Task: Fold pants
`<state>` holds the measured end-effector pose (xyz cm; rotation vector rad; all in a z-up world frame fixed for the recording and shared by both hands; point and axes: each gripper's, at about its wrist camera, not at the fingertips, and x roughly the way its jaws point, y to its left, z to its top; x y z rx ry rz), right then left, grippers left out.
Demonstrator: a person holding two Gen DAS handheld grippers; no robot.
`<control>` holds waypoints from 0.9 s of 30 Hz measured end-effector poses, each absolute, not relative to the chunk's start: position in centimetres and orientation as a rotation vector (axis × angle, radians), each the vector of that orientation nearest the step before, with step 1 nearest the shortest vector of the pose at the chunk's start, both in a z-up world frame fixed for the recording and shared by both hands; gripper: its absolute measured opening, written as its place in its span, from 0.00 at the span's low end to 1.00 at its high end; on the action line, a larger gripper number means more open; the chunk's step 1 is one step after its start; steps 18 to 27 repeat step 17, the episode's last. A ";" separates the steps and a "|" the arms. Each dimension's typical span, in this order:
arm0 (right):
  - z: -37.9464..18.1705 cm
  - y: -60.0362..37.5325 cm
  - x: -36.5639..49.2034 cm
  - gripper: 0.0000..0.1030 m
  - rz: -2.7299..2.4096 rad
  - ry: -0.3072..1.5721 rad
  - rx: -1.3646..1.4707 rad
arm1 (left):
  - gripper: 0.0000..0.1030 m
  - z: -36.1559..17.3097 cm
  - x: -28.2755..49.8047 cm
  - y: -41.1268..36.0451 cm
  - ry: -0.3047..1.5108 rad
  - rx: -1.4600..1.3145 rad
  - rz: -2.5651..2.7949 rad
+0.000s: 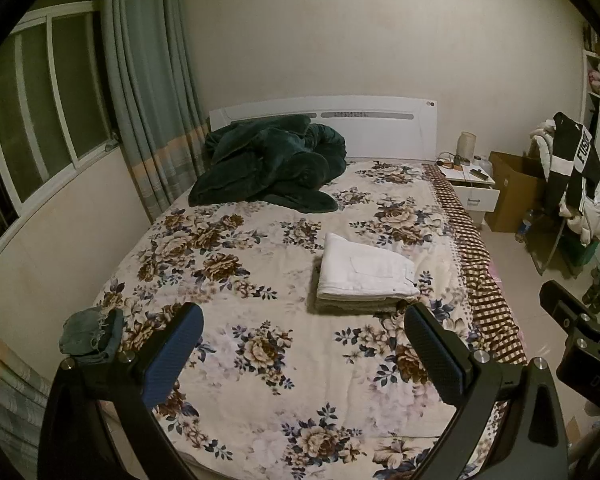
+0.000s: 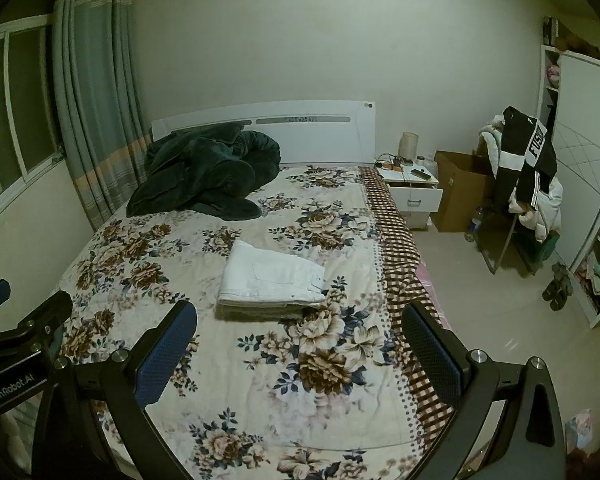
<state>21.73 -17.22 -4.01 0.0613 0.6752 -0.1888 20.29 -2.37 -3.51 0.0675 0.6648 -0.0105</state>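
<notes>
White pants (image 1: 364, 276) lie folded into a neat rectangle on the floral bedspread (image 1: 260, 248), right of the bed's middle; they also show in the right wrist view (image 2: 272, 280). My left gripper (image 1: 304, 320) is open and empty, held above the foot of the bed, well short of the pants. My right gripper (image 2: 300, 318) is open and empty too, beside the left one, also back from the pants. Part of the right gripper's body (image 1: 580, 328) shows at the right edge of the left wrist view.
A dark green blanket (image 1: 272, 160) is heaped at the headboard. A small blue-grey cloth (image 1: 94, 332) lies at the bed's left edge. A nightstand (image 1: 472, 184), cardboard box (image 1: 512, 188) and clothes-laden chair (image 1: 572, 184) stand right of the bed. Curtain and window are left.
</notes>
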 end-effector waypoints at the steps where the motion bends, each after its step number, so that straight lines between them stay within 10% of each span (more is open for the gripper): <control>1: -4.0 -17.2 21.7 1.00 -0.190 0.676 0.059 | 1.00 -3.5 20.3 -2.4 0.666 0.066 -0.012; 27: -4.2 -17.0 21.6 1.00 -0.184 0.678 0.060 | 1.00 -3.0 20.5 -1.3 0.656 0.068 -0.006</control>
